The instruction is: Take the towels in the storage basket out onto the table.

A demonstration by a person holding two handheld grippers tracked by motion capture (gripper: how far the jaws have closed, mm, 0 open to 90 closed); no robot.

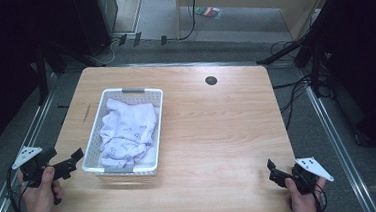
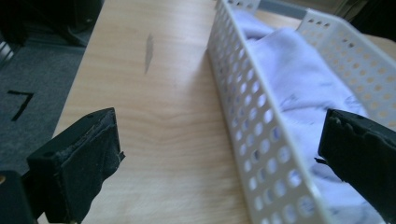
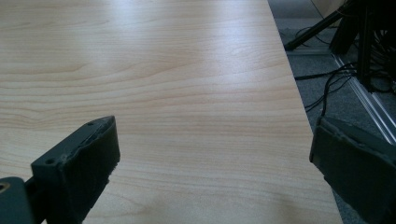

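Note:
A white perforated basket (image 1: 159, 119) sits on the left half of the wooden table (image 1: 217, 129), with crumpled white cloth (image 1: 127, 130) inside it. My left gripper (image 1: 69, 162) is held just left of the basket's near corner, open and holding nothing. In the left gripper view its jaws stand wide apart, straddling the basket wall (image 2: 247, 121), with the cloth (image 2: 303, 88) beyond. My right gripper (image 1: 276, 172) hovers open near the table's front right corner. In the right gripper view its spread jaws frame bare wood (image 3: 187, 102).
A dark round grommet (image 1: 211, 80) sits near the table's back edge. A dark streak (image 2: 148, 51) marks the wood left of the basket. Black stands and cables (image 1: 302, 53) crowd the floor at the right, and a metal rail (image 1: 336, 140) runs along that side.

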